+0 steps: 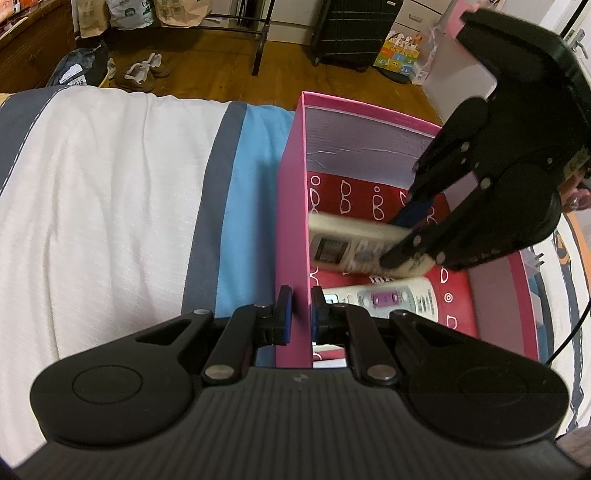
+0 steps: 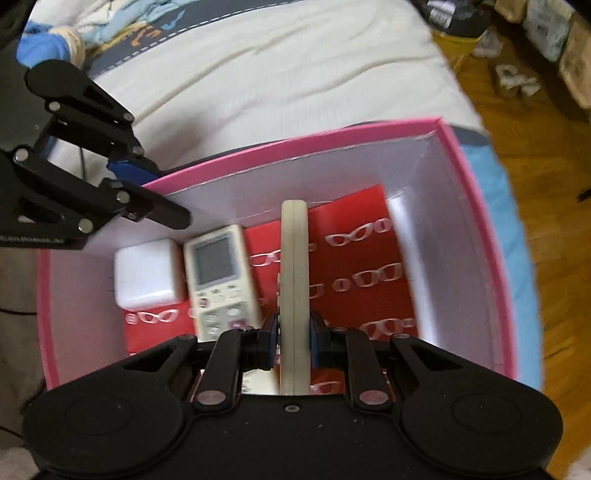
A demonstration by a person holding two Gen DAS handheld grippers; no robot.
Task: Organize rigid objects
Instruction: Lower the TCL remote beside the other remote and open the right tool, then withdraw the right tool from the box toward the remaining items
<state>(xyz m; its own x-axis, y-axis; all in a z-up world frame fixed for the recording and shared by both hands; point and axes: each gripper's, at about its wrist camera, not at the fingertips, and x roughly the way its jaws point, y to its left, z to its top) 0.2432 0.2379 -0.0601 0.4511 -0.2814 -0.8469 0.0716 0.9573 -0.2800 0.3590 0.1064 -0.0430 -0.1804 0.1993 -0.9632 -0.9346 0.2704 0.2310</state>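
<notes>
Two remote controls (image 2: 218,275) (image 2: 293,280), one white cube charger (image 2: 147,273), one pink box (image 2: 476,177), two hand-held grippers (image 2: 293,338) (image 1: 300,314).

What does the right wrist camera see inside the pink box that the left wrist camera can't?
Only the right wrist view shows the white cube beside the lying remote. Only the left wrist view shows the black suitcase and shoes on the floor. Both show the pink box, the left gripper pinching its wall, and the right gripper holding a remote.

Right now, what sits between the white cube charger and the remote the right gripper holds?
A second remote lies face up on the box floor, between the charger and the held remote. Right wrist view shows it.
</notes>
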